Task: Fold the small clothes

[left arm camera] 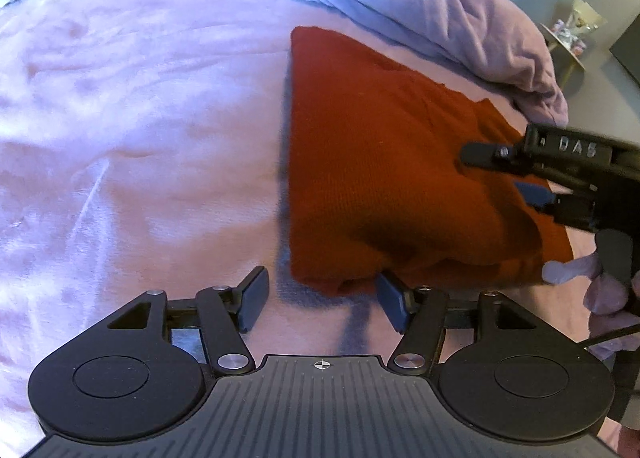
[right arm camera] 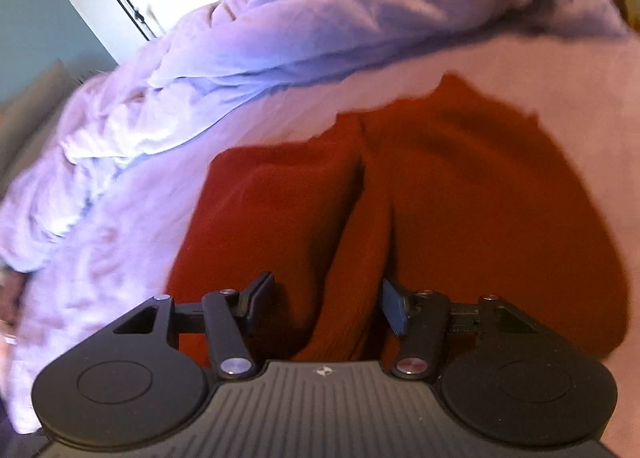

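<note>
A: Left wrist view?
B: Left claw (left arm camera: pixel 322 300) spread wide, holding nothing, low over the bed (left arm camera: pixel 120 137). Red garment (left arm camera: pixel 380 161) lies folded on the bed, near edge touching the right finger. Right claw (left arm camera: pixel 496 169) is over the garment's right part.
A: Right wrist view?
B: Right claw (right arm camera: pixel 326 304) spread wide, a raised ridge of garment (right arm camera: pixel 460 197) between its fingers, not pinched. Blanket (right arm camera: pixel 280 37) bunched behind.
</note>
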